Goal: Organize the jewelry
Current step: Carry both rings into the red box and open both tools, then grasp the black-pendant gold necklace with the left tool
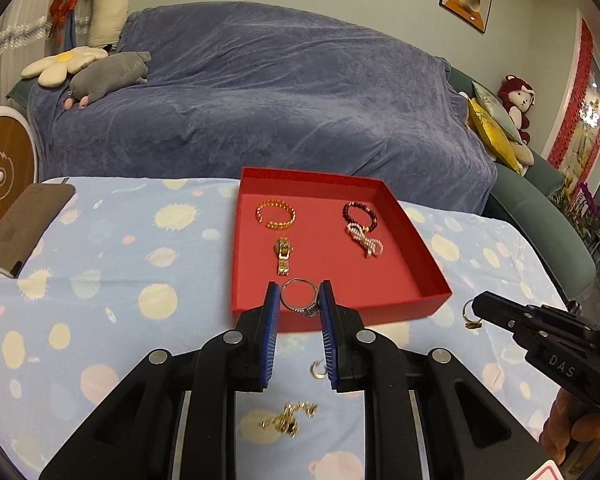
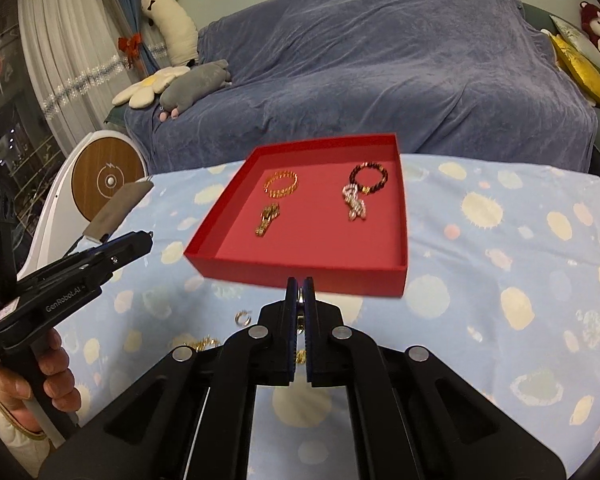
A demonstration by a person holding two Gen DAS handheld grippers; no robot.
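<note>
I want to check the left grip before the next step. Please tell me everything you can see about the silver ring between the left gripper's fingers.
The silver ring is a thin, shiny metal band with a small clear stone setting at its lower right. It stands nearly face-on to the left wrist camera, so the whole hoop shows. The left gripper pinches it by its sides between the blue ribbed pads. It is off the cloth, just in front of the near wall of the red tray. Nothing else touches it.
</note>
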